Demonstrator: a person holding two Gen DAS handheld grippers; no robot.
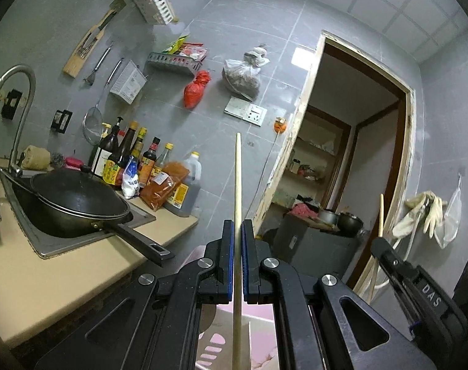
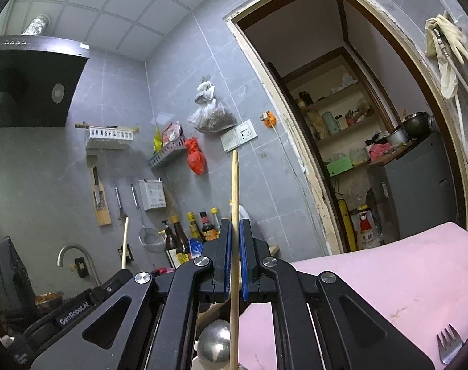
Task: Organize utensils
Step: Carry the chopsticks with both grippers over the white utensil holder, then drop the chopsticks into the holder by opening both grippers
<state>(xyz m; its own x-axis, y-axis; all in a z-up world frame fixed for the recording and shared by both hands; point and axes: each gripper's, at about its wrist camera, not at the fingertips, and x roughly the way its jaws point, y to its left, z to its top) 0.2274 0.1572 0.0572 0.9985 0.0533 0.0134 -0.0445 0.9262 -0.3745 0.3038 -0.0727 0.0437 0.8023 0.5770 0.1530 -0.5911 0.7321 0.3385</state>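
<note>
Wooden chopsticks: one stood upright in each tool, both held up in the air, clear of the surface.
Left tool [image 1: 237,234]: pinched shut on the left chopstick [image 1: 237,178].
Right tool [image 2: 235,234]: clamped on the right chopstick [image 2: 234,191].
Handling: light, stiff and smooth, I judged; likely to swivel in the pads.
Best hold: mid-shaft, where both were gripped.
Fork [image 2: 448,343]: lay on the pink pad [image 2: 388,277].

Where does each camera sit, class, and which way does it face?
Left wrist: on the left tongs, shut on a chopstick; faces the sink counter, wok and doorway; right tongs show at right.
Right wrist: on the right tongs, shut on a second chopstick; faces the tiled wall and the doorway; left tongs at lower left.
Shared: doorway, red bag, bottles.
</note>
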